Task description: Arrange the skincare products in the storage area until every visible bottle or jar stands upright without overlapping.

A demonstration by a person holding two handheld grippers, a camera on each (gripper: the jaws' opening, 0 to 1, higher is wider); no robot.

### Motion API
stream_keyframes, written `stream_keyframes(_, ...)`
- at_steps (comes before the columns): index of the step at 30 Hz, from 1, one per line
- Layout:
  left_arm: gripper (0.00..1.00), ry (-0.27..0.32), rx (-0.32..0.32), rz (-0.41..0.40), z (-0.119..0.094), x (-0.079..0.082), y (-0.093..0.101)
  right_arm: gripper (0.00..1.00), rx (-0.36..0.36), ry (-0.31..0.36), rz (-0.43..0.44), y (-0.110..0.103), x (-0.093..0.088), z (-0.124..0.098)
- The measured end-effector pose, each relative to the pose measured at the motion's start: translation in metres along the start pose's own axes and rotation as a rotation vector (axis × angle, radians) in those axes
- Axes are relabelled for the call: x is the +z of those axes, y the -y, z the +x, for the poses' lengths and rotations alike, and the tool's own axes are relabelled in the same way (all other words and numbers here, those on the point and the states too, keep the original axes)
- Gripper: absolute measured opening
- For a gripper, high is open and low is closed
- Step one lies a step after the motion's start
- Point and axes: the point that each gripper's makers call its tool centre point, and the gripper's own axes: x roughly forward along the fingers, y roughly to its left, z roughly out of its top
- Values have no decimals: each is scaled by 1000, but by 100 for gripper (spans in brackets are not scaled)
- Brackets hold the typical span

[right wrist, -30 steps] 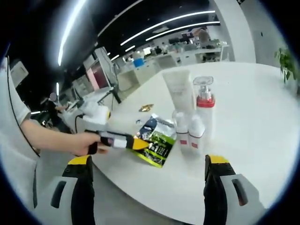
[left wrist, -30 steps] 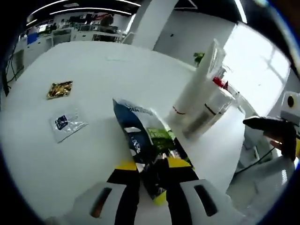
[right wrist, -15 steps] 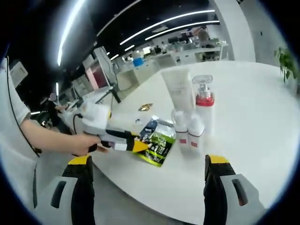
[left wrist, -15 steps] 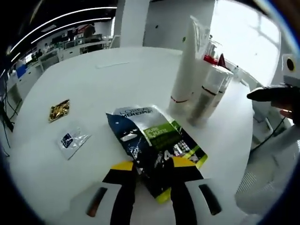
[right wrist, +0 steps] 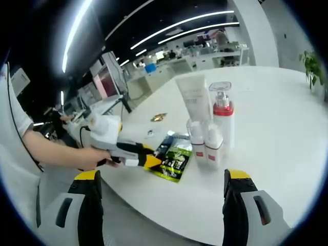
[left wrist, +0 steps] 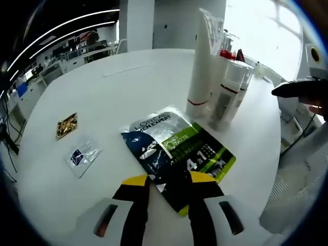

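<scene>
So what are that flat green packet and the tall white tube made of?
The green packet looks like glossy plastic or foil film: it lies flat and catches glare. The tall white tube seems soft matte plastic, with a flattened, crimped top end.

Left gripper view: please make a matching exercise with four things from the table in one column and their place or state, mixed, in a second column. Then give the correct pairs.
Things:
1. green and blue sachet
2. tall white tube
3. gold packet
4. pump bottle with red collar

Places or states:
A. lies alone toward the far left of the white table
B. stands upright, tallest in the cluster
C. lies flat, its near edge between the jaws of the left gripper
D. stands upright with a clear cap on top

Pairs: 1-C, 2-B, 3-A, 4-D
</scene>
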Motion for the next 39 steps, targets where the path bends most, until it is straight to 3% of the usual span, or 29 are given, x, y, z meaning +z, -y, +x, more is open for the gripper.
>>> stream_keyframes(14,35,19,5,41,-12,2,-4,99,-6,-18,-7,1,-4,2)
stream_keyframes(23,42,15,7,34,-31,-1,-9,99,-11,-24,-25,1,-5,2)
stream_keyframes(31,57,20,-4,46,-49,-3,-3,99,1,-29,-44,-2,-5,4)
stream_keyframes(39,66,11,28,1,-66,-10,-14,98,13,-24,-48,-4,-5,3)
